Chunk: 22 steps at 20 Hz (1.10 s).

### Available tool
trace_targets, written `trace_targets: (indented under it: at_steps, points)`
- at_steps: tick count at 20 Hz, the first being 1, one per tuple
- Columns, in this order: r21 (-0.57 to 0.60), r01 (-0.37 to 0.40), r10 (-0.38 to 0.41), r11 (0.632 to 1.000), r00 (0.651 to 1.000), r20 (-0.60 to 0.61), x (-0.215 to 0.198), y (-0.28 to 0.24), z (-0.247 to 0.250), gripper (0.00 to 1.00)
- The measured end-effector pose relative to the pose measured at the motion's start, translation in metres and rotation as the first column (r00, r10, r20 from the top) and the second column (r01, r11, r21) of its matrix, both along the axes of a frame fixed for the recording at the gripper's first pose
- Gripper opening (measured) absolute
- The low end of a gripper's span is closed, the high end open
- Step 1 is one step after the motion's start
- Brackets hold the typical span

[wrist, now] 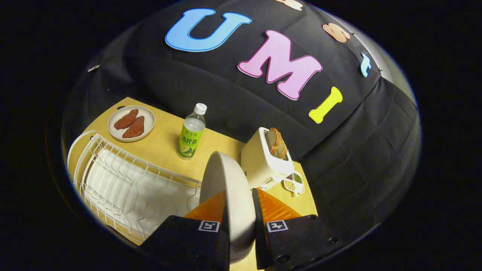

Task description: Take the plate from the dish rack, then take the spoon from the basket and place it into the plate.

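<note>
The plate [229,195] stands on edge between the two orange fingers [211,209] of the gripper [238,210], which pinches it from both sides, one pad on each face. It is held over the right end of the white wire rack [124,184], just clear of its rim as far as one can tell. The rack sits on the wooden table [165,139] to the left. Just right of the plate is a white toaster [263,158] with a slice of bread [278,143] in its slot (browned). Near the toaster's right side lies a small divided dish [294,181]. Farther off stand a green-labelled bottle [192,131] and, far left, a second plate [131,123] bearing two reddish-brown pieces.
</note>
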<state>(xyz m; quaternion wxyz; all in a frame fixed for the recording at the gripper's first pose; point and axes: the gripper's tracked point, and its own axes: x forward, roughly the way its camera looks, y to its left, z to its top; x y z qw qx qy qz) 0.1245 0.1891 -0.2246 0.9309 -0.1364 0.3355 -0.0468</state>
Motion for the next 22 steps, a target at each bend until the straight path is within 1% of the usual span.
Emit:
trace_targets:
  at_steps: [4, 8, 9, 12, 15, 20, 22]
  points:
    - [0.000, 0.002, -0.002, 1.000, 0.996, 0.091, 0.007, -0.007, 0.031, 0.30]
    - [-0.070, 0.011, 0.004, 0.998, 0.976, 0.220, 0.014, -0.028, 0.071, 0.30]
    - [-0.072, 0.012, 0.005, 0.997, 0.971, 0.240, 0.013, -0.030, 0.077, 0.30]
    - [0.005, 0.031, -0.032, 0.999, 0.971, 0.238, 0.004, -0.045, 0.079, 0.29]
    - [0.093, 0.046, -0.067, 0.995, 0.968, 0.240, -0.009, -0.072, 0.084, 0.29]
    - [0.248, 0.048, -0.106, 0.968, 0.969, 0.223, -0.052, -0.122, 0.086, 0.29]
    - [0.283, 0.048, -0.112, 0.958, 0.971, 0.213, -0.072, -0.144, 0.084, 0.29]
